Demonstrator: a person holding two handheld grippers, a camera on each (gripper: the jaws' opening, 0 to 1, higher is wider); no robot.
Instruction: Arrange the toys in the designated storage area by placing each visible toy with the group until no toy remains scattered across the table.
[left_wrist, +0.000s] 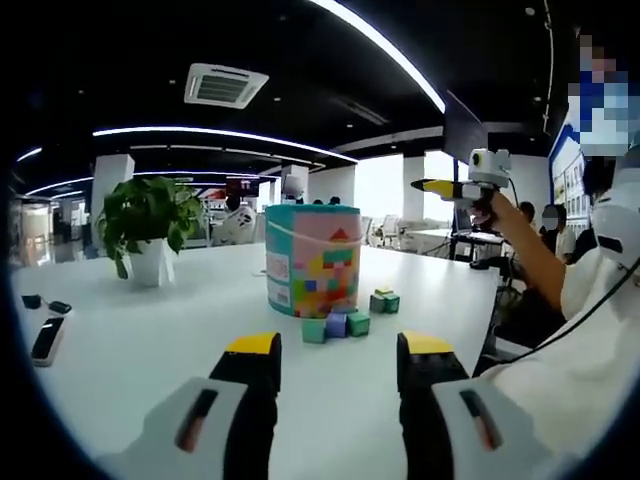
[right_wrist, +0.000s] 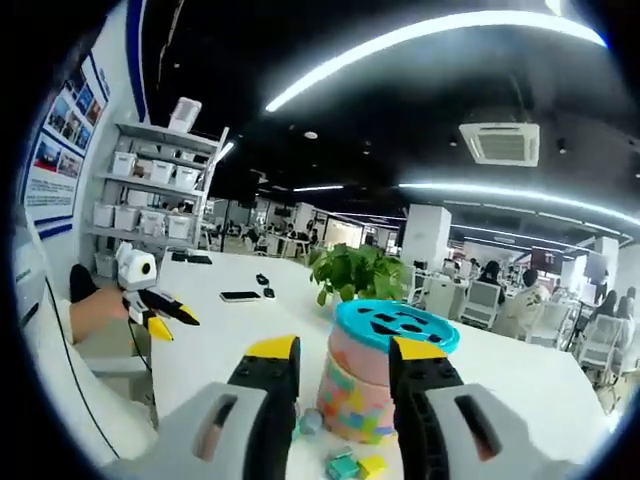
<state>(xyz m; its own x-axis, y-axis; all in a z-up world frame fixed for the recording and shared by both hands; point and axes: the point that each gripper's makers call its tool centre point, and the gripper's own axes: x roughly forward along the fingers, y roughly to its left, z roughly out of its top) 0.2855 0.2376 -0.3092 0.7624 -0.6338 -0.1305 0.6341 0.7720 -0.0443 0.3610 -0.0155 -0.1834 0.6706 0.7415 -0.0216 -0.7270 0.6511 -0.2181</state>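
Straight ahead of the left hand-held gripper (left_wrist: 338, 362), spread and empty, small green and purple toy blocks (left_wrist: 336, 324) lie mid-counter (left_wrist: 130, 350) against the colourful cylindrical toy tub (left_wrist: 312, 258) (right hand-held gripper (right_wrist: 343, 372), likewise spread, hovers above).

Blocks (left_wrist: 337, 324) beside upright, seemingly lidded bucket (left_wrist: 312, 258)

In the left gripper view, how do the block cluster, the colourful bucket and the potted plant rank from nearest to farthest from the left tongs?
1. Block cluster: on the white table, just ahead of the left tongs.
2. Colourful bucket: directly behind the blocks, centre.
3. Potted plant: farthest, far left on the table.
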